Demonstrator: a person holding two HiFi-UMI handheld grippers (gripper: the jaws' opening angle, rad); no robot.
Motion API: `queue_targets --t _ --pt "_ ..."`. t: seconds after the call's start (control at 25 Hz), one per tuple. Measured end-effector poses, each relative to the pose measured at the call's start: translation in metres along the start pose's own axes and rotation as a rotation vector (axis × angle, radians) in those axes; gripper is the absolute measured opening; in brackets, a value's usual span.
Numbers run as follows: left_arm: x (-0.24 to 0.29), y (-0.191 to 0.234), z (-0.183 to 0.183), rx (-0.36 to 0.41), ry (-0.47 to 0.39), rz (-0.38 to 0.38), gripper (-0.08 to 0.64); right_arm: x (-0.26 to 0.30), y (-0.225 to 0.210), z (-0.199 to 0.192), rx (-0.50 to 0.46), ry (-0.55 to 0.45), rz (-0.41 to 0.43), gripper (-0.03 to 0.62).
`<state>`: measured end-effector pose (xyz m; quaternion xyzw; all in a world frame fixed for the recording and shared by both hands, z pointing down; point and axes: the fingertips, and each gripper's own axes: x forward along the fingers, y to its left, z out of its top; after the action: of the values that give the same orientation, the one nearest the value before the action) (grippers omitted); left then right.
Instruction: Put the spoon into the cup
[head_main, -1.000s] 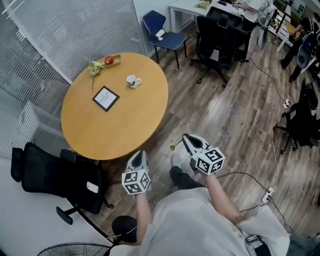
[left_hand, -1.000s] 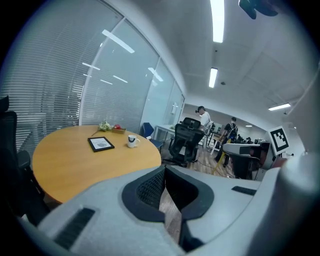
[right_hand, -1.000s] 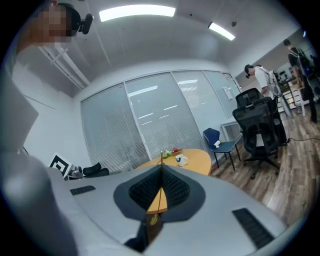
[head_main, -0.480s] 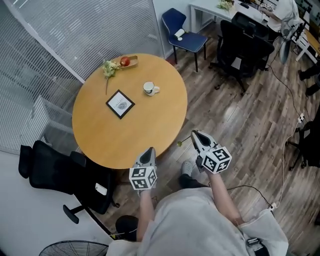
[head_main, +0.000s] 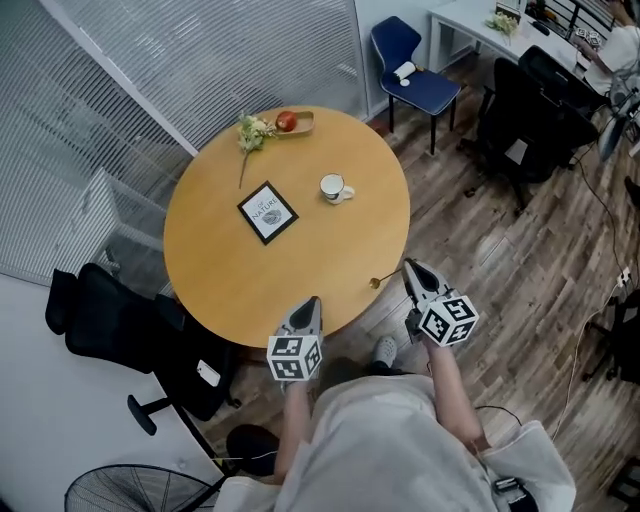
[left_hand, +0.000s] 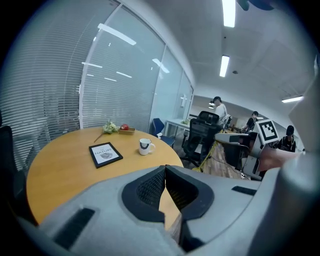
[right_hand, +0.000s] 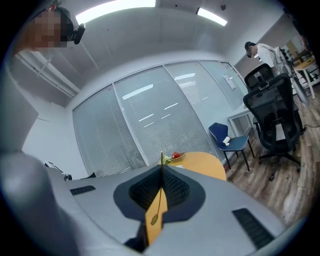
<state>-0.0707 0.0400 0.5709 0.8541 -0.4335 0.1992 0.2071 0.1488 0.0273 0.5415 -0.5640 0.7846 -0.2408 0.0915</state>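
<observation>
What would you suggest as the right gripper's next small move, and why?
Probably carry the right gripper forward and left over the table toward the cup. Its jaws are shut on the spoon, which hangs near the table's edge, well short of the upright cup.

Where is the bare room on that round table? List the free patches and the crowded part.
The widest bare patch is the near half of the table, between the framed print and the near rim. A smaller strip lies right of the cup, toward the right rim. The far part is crowded: tray, flower sprig, cup and print.
</observation>
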Motion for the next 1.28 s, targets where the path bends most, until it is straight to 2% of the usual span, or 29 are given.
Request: queue_targets --t 0.28,0.52,1.04,1.28 --pt "-0.001 0.049 -0.002 -0.069 -0.003 0.063 0.009 0.046 0.009 0.001 -0.026 0.037 0.026 -0.002" --pt "0.017 0.08 0.013 -0.074 -0.004 0.033 0.009 0.084 0.018 0.002 -0.046 0.052 0.015 -0.002" --pt "0.04 0.178 0.052 -0.124 0.009 -0.008 0.009 0.194 0.046 0.021 -0.093 0.068 -0.029 -0.002" --pt "0.047 0.203 0.064 -0.127 -0.005 -0.035 0.009 0.237 0.049 0.029 -0.121 0.065 -0.055 -0.002"
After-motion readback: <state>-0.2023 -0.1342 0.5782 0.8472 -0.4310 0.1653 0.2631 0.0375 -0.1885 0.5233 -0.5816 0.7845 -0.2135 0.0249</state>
